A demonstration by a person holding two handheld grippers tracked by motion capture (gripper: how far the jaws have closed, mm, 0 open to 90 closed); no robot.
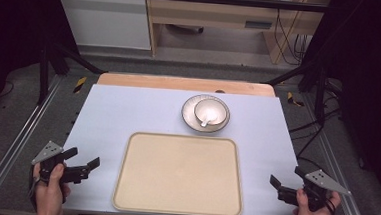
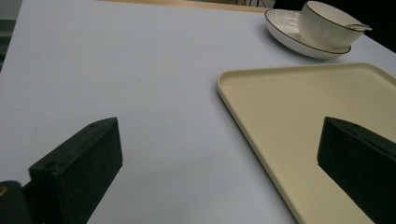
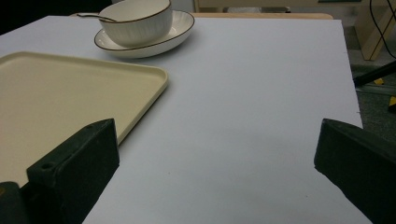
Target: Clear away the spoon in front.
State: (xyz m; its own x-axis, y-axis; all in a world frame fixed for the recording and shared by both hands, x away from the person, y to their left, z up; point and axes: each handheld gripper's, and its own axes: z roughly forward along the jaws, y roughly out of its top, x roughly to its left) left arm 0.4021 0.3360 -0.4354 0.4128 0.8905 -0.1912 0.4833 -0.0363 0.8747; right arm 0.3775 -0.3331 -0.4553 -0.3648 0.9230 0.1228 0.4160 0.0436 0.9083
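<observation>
High view has the left claw (image 1: 86,160) and right claw (image 1: 285,181) gaping wide and empty at the desk's (image 1: 128,108) near corners, flanking the bare tray (image 1: 179,174), likely ready to receive the bowl (image 1: 210,111) stacked on its plate (image 1: 189,118) just beyond.

Two black jaws set wide apart low in the left gripper view, cream tray (image 2: 299,107) ahead on pale table (image 2: 116,70), beyond it ribbed bowl (image 2: 327,23) with spoon (image 2: 357,27) on plate (image 2: 285,29).
</observation>
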